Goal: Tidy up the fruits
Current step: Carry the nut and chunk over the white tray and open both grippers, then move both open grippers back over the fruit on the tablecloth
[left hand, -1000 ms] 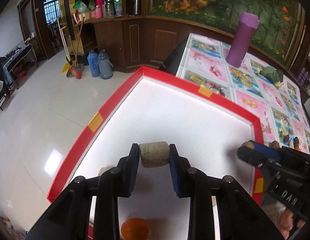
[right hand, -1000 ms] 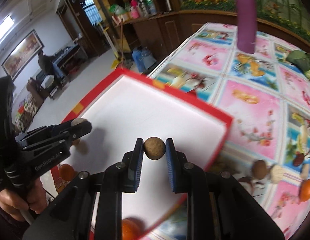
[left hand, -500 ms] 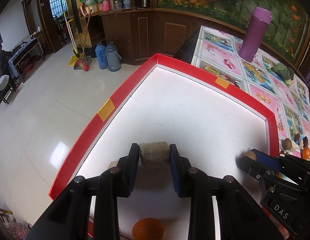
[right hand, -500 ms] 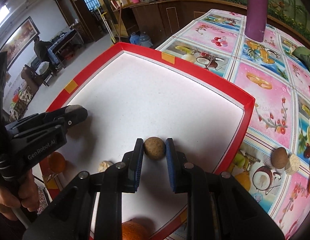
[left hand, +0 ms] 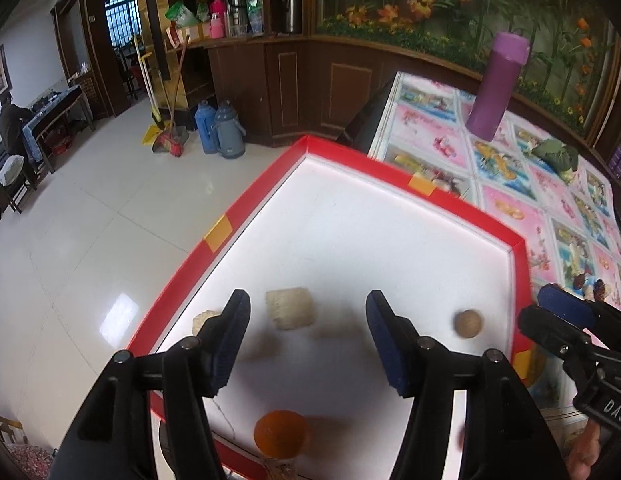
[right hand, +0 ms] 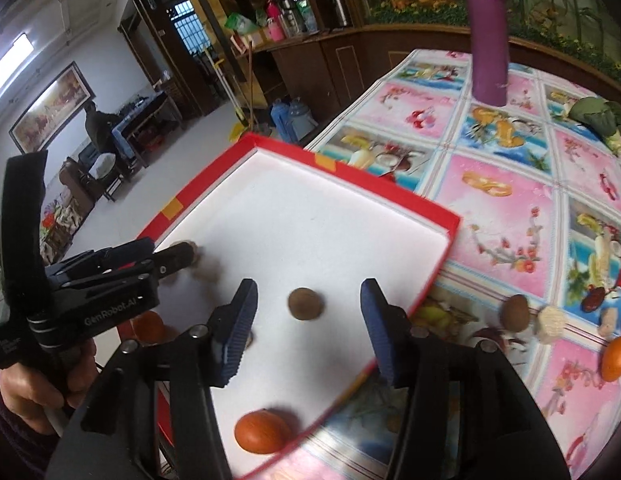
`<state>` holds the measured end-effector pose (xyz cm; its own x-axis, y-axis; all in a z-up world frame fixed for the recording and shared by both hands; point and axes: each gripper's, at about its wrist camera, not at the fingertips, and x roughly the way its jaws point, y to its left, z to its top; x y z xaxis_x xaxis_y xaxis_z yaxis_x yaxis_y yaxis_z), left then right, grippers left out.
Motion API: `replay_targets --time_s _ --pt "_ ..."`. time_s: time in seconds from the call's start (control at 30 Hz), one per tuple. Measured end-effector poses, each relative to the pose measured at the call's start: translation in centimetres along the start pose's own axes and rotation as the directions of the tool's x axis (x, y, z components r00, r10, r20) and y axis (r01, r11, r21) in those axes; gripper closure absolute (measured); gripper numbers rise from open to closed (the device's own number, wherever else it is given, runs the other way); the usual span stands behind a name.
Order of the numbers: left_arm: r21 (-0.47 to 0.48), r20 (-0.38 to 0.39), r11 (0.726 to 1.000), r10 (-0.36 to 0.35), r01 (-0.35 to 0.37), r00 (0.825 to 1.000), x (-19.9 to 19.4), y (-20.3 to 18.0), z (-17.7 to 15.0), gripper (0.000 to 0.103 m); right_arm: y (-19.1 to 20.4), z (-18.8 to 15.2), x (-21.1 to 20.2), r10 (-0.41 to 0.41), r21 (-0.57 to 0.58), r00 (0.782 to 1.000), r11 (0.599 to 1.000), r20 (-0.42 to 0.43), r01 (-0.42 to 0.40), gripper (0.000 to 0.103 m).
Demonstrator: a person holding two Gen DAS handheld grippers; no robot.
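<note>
red tray (left hand: 238,222) w/ beige block (left hand: 289,308), brown ball (right hand: 305,303), orange (left hand: 280,434).

Lettering shows only on my two hand-held grippers.

From my right wrist camera, the black body of my left gripper (right hand: 106,304) carries the white wording "GenRobot.AI" along its side. From my left wrist camera, the black body of my right gripper (left hand: 566,322) shows the white letters "DAS" near the frame's edge, where the rest of the word is cut off. Small marks lower on my left gripper's handle are too blurred for me to read.
</note>
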<state>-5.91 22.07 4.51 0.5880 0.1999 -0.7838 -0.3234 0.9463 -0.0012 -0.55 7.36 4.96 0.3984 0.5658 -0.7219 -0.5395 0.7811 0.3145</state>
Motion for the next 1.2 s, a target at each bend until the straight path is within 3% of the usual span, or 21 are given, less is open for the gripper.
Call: replay_targets --time_s 0.3,0.63,0.8,0.9,1.1,1.2 --pt "0.083 0.037 0.993 -0.086 0.083 0.996 -2.5 -4.0 -0.5 0.04 -4.9 -2.3 -5.9 -0.121 0.04 0.989 0.992 0.088 0.118 0.048" --pt "0.242 -0.004 0.951 -0.199 0.194 0.98 -3.3 -10.8 -2.5 0.04 -11.9 -7.6 -10.5 -0.326 0.099 0.942 0.943 0.074 0.318 0.046" --pt "0.297 -0.038 0.927 -0.227 0.228 0.973 -3.1 -13.6 -3.3 0.04 -15.6 -8.6 -10.3 -0.34 0.189 0.94 0.926 0.036 0.328 0.046" --pt "0.327 -0.055 0.913 -0.24 0.245 0.969 -3.1 -15.0 -3.9 0.04 -17.2 -8.4 -9.6 -0.314 0.221 0.949 0.927 0.017 0.303 0.046" --pt "0.363 -0.084 0.893 -0.253 0.266 0.964 -2.4 -17.1 -4.2 0.04 -17.9 -7.2 -8.3 -0.319 0.25 0.948 0.919 0.014 0.305 0.046" --pt "0.371 -0.106 0.876 -0.288 0.307 0.952 -2.2 -18.1 -4.1 0.04 -18.2 -7.0 -7.9 -0.307 0.264 0.952 0.919 0.013 0.293 0.046"
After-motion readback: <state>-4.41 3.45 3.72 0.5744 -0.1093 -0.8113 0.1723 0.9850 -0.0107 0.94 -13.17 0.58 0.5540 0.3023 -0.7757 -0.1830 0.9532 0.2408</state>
